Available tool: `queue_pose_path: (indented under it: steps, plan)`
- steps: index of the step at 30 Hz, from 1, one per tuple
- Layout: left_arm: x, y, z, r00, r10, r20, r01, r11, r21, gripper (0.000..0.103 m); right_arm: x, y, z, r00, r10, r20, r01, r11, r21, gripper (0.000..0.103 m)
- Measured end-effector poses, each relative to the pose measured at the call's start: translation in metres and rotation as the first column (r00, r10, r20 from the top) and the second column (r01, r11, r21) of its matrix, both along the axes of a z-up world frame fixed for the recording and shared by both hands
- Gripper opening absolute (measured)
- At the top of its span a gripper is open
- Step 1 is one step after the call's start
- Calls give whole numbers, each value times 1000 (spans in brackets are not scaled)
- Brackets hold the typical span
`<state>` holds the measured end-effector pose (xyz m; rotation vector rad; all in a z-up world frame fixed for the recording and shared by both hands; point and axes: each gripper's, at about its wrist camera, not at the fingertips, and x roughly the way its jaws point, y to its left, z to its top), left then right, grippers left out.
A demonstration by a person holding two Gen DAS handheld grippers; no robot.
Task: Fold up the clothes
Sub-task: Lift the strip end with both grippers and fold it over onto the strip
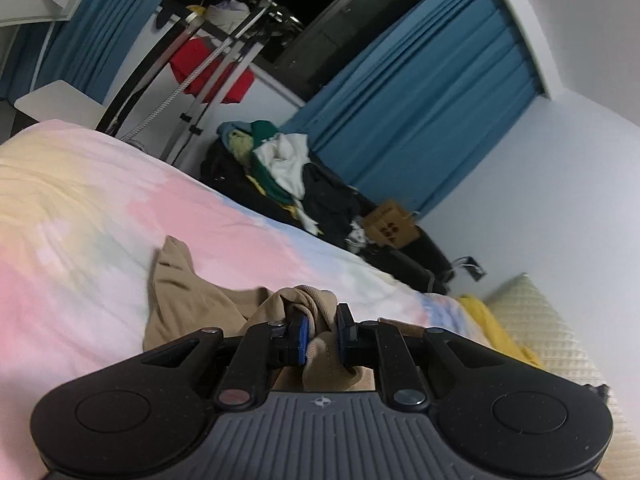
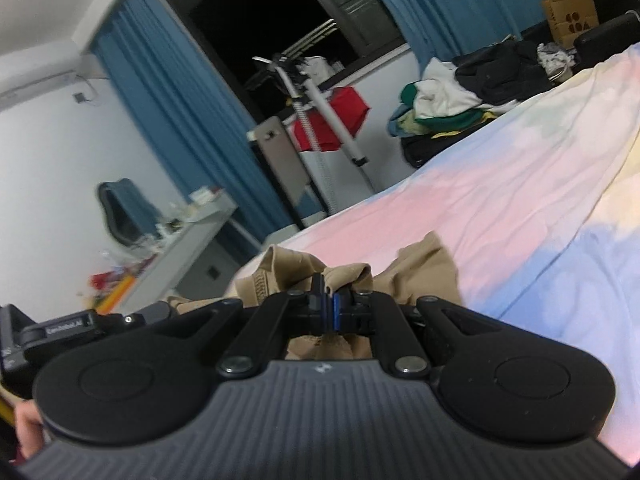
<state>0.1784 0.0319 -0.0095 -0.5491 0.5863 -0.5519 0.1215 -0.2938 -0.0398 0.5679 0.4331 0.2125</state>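
A tan garment point(image 1: 188, 300) lies bunched on the pastel pink, blue and yellow bedsheet point(image 1: 80, 208). My left gripper point(image 1: 322, 330) is shut on a thick fold of that tan cloth, which bulges between its blue pads. In the right wrist view the same tan garment point(image 2: 420, 268) spreads ahead, and my right gripper point(image 2: 328, 306) is shut on a thin edge of it, jaws nearly touching. Part of the other gripper's body point(image 2: 68, 326) shows at the lower left, with a person's hand point(image 2: 28, 428) below it.
A heap of mixed clothes point(image 1: 288, 168) sits on dark furniture beyond the bed. A metal drying rack point(image 1: 208, 60) with a red cloth stands by the dark window and blue curtains point(image 1: 432, 112). A yellow cloth point(image 1: 492, 320) and quilted pillow point(image 1: 540, 320) lie right. A cluttered desk point(image 2: 176, 240) stands left.
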Motion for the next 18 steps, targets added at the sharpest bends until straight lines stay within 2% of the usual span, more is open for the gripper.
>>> queue_pose_path:
  steps: [2,6,8,12,16,17,18]
  plan:
    - [27,-6,-17,1000,9,-17,-9,999,38,15,26,1,-18,1000,-17,-20,16,999,-35,7]
    - [63,-25,-67,998,14,-64,-3,986,167,15,63,9,-60,994,-29,-108,16,992,-122,7]
    - [76,-32,-95,994,16,-106,6,978,209,16,73,13,-81,985,-34,-170,6,986,-168,7]
    - [97,-42,-133,988,29,-153,15,961,277,17,86,17,-101,976,-31,-214,-14,978,-206,7]
    - [102,-44,-138,989,31,-144,13,955,297,20,85,19,-102,976,-30,-215,-17,976,-215,7]
    - [99,-44,-135,990,34,-137,9,953,302,23,84,19,-101,976,-31,-214,-17,976,-217,8]
    - [91,-43,-129,990,38,-133,4,952,307,29,82,19,-98,977,-29,-210,-17,977,-215,8]
